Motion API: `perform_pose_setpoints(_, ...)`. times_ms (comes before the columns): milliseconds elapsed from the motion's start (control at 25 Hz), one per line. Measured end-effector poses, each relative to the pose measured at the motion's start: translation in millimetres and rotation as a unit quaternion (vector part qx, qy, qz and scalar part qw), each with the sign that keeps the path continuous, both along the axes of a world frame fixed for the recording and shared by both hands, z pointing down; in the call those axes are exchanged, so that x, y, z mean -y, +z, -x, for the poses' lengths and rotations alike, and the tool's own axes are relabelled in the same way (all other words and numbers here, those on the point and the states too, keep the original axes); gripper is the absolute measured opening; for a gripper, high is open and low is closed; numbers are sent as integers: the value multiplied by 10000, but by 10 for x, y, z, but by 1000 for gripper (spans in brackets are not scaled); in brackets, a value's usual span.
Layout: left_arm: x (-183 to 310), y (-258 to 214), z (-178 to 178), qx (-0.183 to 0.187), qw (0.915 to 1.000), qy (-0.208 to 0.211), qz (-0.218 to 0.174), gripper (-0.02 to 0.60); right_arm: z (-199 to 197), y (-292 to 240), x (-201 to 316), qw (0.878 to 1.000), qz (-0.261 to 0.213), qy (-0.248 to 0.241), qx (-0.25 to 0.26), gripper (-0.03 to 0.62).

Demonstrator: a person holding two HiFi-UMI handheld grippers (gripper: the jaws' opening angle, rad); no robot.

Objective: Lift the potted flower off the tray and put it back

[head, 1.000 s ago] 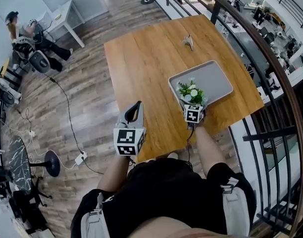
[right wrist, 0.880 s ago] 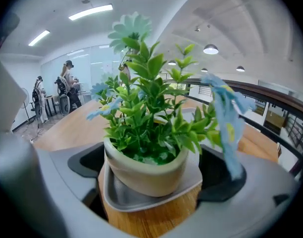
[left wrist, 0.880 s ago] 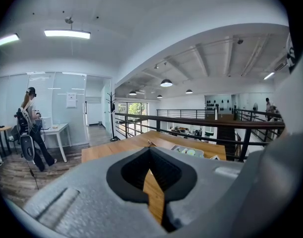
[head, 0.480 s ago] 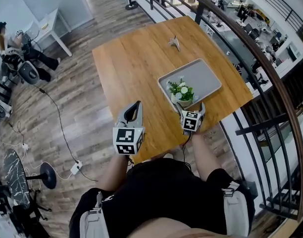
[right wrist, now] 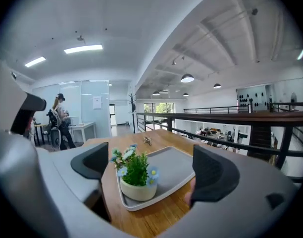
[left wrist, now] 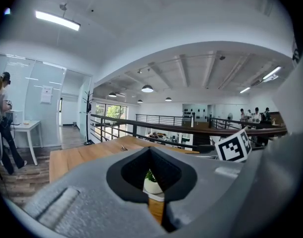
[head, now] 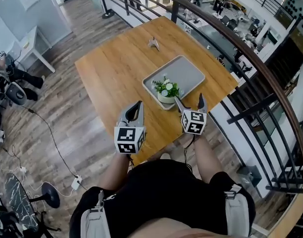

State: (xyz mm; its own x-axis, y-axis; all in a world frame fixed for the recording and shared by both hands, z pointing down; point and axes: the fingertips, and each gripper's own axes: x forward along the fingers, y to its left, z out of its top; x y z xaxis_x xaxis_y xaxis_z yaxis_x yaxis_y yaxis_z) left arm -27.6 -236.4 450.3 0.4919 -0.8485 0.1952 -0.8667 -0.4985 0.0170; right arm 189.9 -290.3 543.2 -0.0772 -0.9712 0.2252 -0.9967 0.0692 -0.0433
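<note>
Head view: the pot (head: 166, 91) stands upright on the tray (head: 185, 72), in the tray's corner nearest you, with nothing touching it. Your right gripper (head: 188, 101) hangs just off that same corner, on your side of the tray and clear of its rim, claw spread wide. Your left gripper (head: 136, 108) is further from the tray, off its near left side over bare table (head: 112, 66), and carries nothing. A small metal thing (head: 153, 43) lies beyond the tray's far end, well apart from it.

Left gripper view: the claw is pressed together and empty. Through the gap at its tip you can just see the pot (left wrist: 152, 183) on the tray's edge, well ahead.

Right gripper view: the pads stand wide and are starting to close. The pot (right wrist: 137, 183) shows in the gap between them, but it sits out ahead on the near end of the tray (right wrist: 177, 166), and neither pad touches it. The flowers are upright and the pot sits flat and fully inside the rim.

Progress, as a judgement: the pot rests where the task wants it to end, and no claw holds it. From this moment alone you cannot tell whether the lift is done or not yet begun. If it is not yet begun, the whole cycle remains: reach in, pinch, raise, set back. If it is done, nothing is left but to back away.
</note>
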Motion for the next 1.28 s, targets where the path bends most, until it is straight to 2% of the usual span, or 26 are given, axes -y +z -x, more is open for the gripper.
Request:
perform_pose_setpoints(160, -7, -39, -151, -51, 9998, 203, -45, 12, -78, -458, -116, 9996, -226, 153, 42, 378)
perform_pose_setpoints(280, -47, -53, -218, -66, 9995, 307, -61, 12, -185, -839, -281, 9965, -631, 555, 49, 155)
perform_pose_setpoints(400, -88, -74, -256, -74, 9993, 361, -90, 12, -232, -1189, -442, 9906, -1076, 843, -32, -2)
perform_pose_setpoints(600, -121, -128, -261, -152, 9991, 362, -164, 12, -38, -1413, -604, 9886, -1396, 564, 3, -5)
perform_pose_setpoints(880, -168, -178, -236, -171, 9991, 315, -229, 12, 173, -1406, -747, 9899, -1408, 179, 72, -5)
perform_pose_setpoints(1280, -200, -256, -158, -262, 9989, 306, -254, 12, 279, -1481, -759, 9892, -1450, 127, 177, -5)
